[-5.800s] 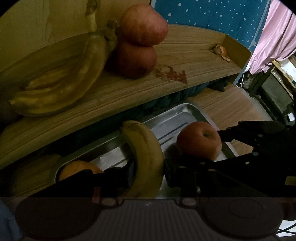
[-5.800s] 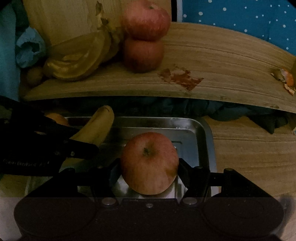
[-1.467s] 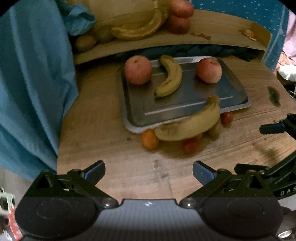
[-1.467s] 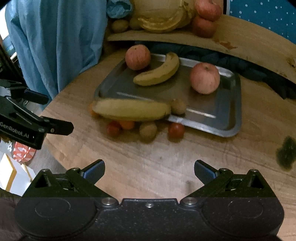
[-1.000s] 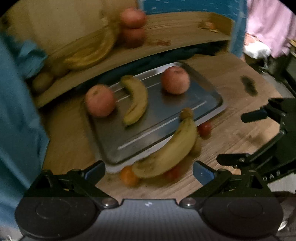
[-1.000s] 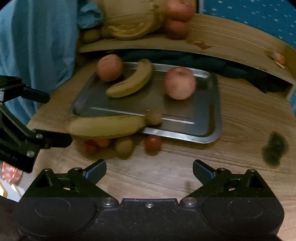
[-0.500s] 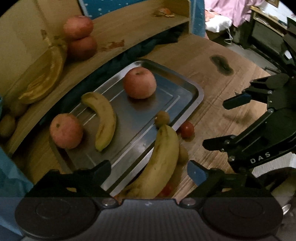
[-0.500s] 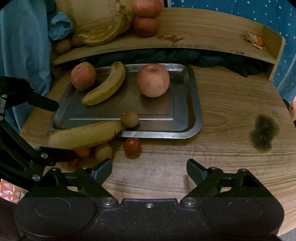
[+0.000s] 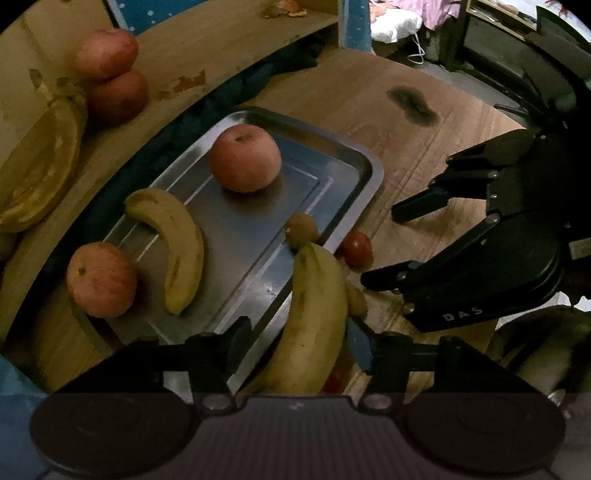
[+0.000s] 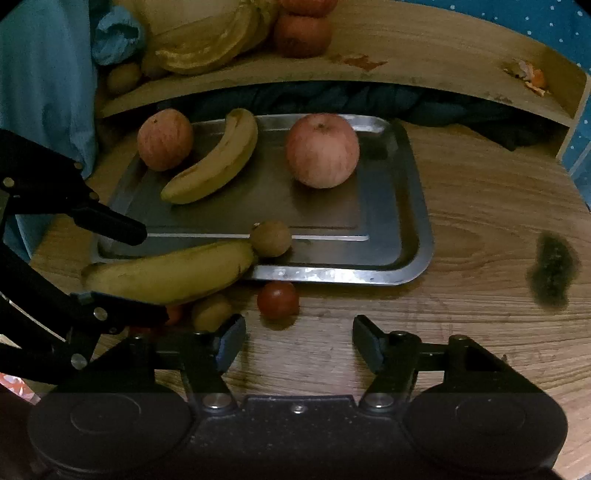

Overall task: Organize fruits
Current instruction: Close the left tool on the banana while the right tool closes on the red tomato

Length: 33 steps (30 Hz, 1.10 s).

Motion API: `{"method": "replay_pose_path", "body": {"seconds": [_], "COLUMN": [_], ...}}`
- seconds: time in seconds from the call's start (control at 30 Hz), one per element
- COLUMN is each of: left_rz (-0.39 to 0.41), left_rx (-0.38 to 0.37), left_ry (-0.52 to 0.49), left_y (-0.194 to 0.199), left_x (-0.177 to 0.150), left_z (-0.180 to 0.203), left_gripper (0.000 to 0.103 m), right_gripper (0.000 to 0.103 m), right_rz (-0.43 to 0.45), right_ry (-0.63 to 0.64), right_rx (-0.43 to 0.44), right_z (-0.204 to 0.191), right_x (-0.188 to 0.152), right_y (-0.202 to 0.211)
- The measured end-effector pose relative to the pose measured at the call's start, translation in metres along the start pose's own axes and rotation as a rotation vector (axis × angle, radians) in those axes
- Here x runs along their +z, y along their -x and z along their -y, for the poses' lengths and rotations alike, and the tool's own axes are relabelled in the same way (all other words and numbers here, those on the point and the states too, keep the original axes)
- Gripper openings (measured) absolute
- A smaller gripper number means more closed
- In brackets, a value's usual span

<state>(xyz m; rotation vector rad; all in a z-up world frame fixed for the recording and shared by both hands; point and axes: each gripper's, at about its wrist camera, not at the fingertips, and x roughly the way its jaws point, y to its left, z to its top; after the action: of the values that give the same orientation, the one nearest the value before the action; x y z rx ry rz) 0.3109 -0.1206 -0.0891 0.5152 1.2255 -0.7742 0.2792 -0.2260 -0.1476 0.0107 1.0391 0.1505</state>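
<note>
The near banana [image 10: 173,273] lies left-right along the tray's [image 10: 413,206] near rim, between the spread left gripper [image 9: 295,339]. The right gripper [image 10: 299,332], marked "DAS", is spread, empty.

The lower end of the large banana [image 9: 314,325] is hidden behind the left gripper's [image 9: 295,343] body in the left wrist view; whether the fingers touch it cannot be told; in the right wrist view its left end passes behind the same gripper's dark finger [image 10: 118,308]; small red fruits [image 10: 173,314] under it show only as slivers, so their number is unclear; the topmost apple on the shelf [image 10: 308,3] is cut off by the frame's upper edge; the orange scraps at the shelf's far end [image 10: 532,75] are too small to identify; the dark bundle under the shelf [image 10: 332,99] is lost in shadow.
</note>
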Motion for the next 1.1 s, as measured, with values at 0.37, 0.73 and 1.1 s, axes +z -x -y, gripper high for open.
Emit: {"method": "replay_pose_path", "body": {"seconds": [0.37,0.73,1.1], "left_rz": [-0.004,0.006,0.016], "left_rx": [-0.051,-0.063,-0.063], "left_ry": [0.009,0.035,0.083], "left_y": [-0.006,-0.004,0.001], "left_x": [0.000,0.003,0.003], "left_z": [-0.003,-0.003,-0.005], "left_gripper": [0.046,0.042,0.038], "right_gripper": [0.049,0.028,0.027], "right_rz": [0.018,0.025,0.027], "right_ry": [0.046,0.077,0.065], "right_rx": [-0.030,-0.008,0.027], "right_z": [-0.010,-0.016,-0.013], "right_x": [0.005,0.008,0.005], "right_y": [-0.006,-0.009,-0.002]}}
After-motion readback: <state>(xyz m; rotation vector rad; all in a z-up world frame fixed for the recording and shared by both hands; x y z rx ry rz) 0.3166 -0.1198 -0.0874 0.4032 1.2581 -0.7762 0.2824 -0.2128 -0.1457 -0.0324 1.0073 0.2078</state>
